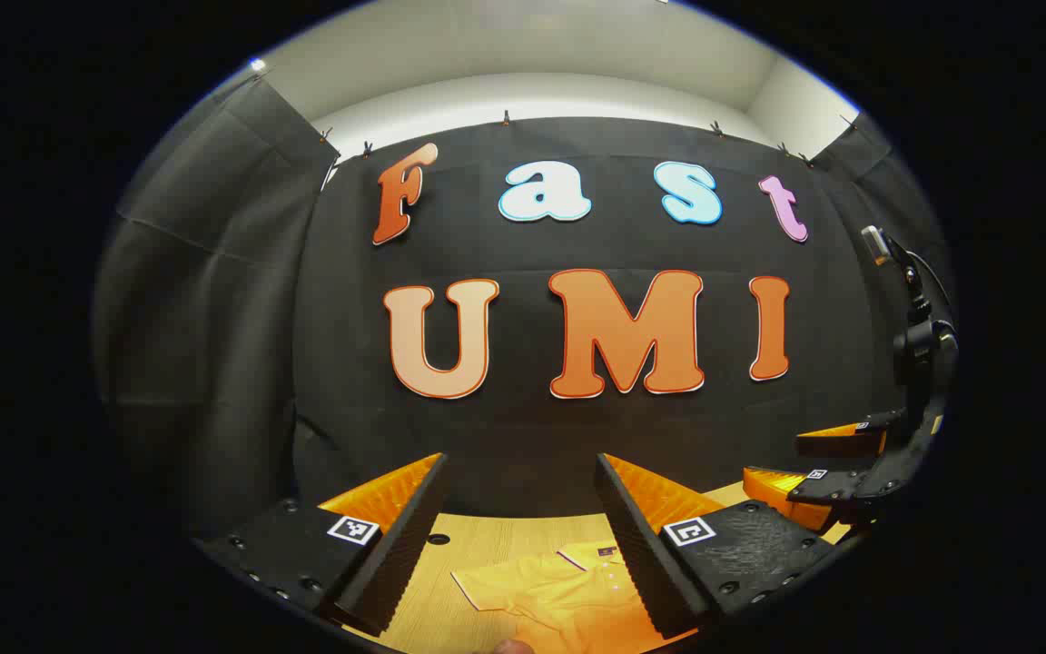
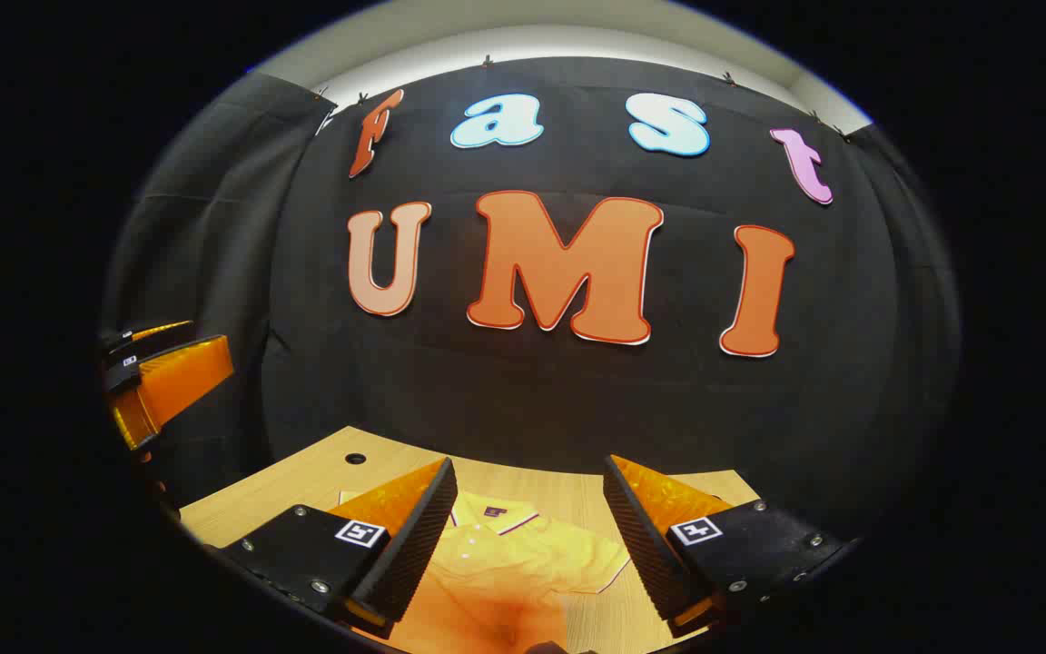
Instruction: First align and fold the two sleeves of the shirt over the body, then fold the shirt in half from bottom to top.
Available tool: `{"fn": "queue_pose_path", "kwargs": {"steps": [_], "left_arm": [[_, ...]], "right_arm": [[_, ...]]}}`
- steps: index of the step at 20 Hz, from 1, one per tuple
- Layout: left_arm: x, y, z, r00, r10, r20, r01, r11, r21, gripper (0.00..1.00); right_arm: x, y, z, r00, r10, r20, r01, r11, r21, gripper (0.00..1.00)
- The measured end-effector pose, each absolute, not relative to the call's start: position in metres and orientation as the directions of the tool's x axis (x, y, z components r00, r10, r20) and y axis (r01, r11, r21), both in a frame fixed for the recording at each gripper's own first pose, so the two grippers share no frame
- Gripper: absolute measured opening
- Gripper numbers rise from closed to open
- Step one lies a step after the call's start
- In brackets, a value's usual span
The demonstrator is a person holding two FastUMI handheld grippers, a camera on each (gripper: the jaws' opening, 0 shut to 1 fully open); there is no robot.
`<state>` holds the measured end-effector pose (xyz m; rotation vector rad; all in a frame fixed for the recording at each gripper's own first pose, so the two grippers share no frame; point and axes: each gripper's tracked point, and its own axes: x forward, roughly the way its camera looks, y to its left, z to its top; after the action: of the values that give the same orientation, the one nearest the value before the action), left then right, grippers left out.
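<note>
Looking forward in the left gripper view, the left gripper (image 1: 521, 527) hangs above a pale wooden table (image 1: 478, 545), jaws spread wide, nothing between them. A yellow collared shirt with dark trim (image 1: 568, 590) lies flat on the table below. The right gripper (image 1: 804, 459) shows at the right edge, raised.

Right gripper view: the right gripper (image 2: 530, 531) also stands open and empty above the shirt (image 2: 509, 568), collar toward the black cloth wall (image 2: 532, 400). The left gripper (image 2: 160, 372) floats at the left edge, apart from the shirt.
</note>
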<state>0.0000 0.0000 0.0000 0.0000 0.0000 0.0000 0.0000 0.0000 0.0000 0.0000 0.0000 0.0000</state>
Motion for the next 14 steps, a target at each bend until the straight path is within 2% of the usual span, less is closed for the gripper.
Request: {"fn": "queue_pose_path", "kwargs": {"steps": [7, 14], "left_arm": [[-0.007, 0.017, -0.003, 0.999, -0.045, 0.018, 0.045, 0.999, 0.009, 0.98], [-0.014, 0.037, -0.015, 0.994, -0.107, 0.001, 0.107, 0.994, 0.035, 0.97]], "right_arm": [[-0.013, -0.001, 0.001, 0.997, -0.078, 0.003, 0.078, 0.997, 0.011, 0.98], [-0.025, -0.006, -0.018, 0.981, -0.18, -0.068, 0.183, 0.982, 0.04, 0.98]]}}
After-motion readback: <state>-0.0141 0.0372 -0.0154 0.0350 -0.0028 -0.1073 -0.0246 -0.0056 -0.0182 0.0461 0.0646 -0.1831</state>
